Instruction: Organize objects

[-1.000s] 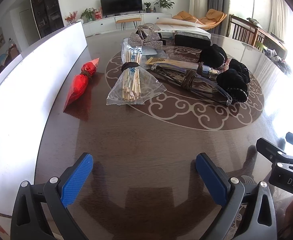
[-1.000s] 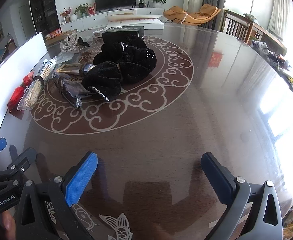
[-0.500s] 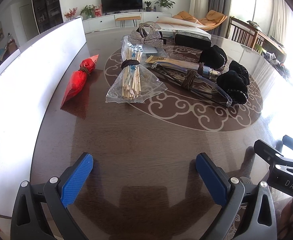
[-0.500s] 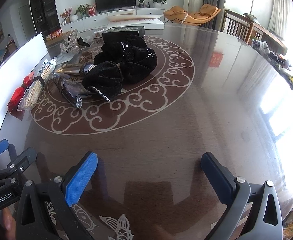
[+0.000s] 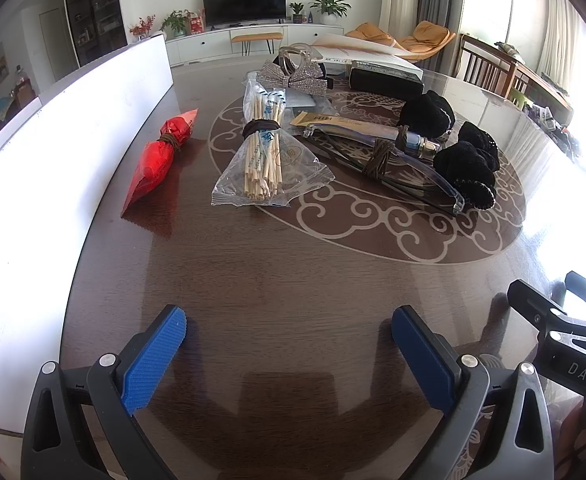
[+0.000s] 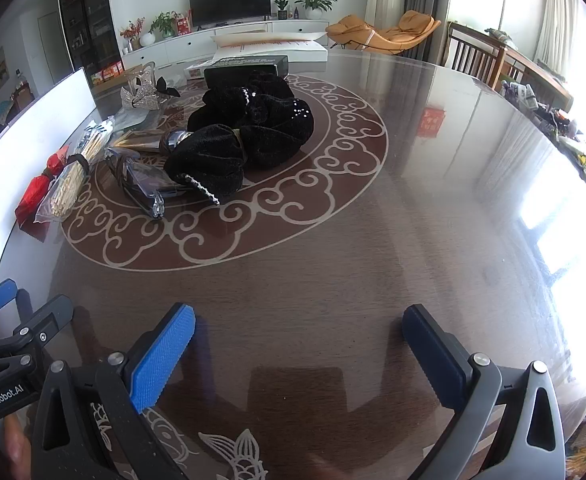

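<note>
Living-room furniture fills the background: a television (image 5: 244,2) on a white cabinet, an orange lounge chair (image 6: 385,32), dining chairs by bright windows. Nearer lies a glossy dark wooden table (image 5: 277,276) with a pale scroll medallion. Both grippers hover low over its bare near edge, empty. The left gripper (image 5: 289,344) has its blue pads spread wide, and so does the right gripper (image 6: 299,344); each shows at the edge of the other's view.

Well ahead of the left gripper lie a clear bag of wooden sticks (image 5: 267,160) tied with a hair band and, further left, a tied red packet (image 5: 159,156). Only the right wrist view shows the black velvet scrunchies (image 6: 249,132) plainly, ahead and left of that gripper, touching a clear banded case (image 6: 145,184).
</note>
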Available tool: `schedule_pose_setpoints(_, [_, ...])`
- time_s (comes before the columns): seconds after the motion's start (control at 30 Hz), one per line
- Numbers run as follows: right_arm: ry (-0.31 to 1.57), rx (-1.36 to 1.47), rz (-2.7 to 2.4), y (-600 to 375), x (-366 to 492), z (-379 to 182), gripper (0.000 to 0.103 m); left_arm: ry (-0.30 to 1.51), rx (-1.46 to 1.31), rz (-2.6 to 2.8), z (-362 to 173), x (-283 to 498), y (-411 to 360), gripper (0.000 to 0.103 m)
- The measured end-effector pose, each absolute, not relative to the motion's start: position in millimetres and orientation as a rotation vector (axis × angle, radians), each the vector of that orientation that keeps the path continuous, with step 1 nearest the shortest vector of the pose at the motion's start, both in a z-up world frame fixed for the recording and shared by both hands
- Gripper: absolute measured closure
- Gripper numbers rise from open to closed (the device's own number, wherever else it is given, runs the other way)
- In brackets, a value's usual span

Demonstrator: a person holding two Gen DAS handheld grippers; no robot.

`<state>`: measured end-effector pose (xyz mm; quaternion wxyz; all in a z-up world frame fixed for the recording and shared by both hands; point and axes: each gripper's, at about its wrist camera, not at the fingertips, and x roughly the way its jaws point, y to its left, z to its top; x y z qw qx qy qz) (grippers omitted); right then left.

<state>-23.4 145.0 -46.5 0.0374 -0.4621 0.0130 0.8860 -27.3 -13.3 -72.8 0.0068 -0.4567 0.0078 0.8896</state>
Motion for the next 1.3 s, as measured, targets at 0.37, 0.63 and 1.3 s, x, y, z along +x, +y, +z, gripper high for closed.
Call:
schedule_pose_setpoints(0.37, [0.040,-1.418,2.720,145.1,-23.2,-46.7,0.000,0.026,-1.427,2.781,-72.9,-27.1,-13.7,0.000])
schedule_pose_setpoints(0.63, [0.040,-1.417,2.720,145.1,-23.1,-46.8,0.000,0.027,-1.426,2.780,-73.1,-27.1,-13.7,0.000])
schedule_pose_setpoints(1.3, [0.040,-1.416,2.721,145.1,-22.9,-47.1,0.000,0.027,-1.473,2.754,-72.4,-24.5,-15.2,0.000])
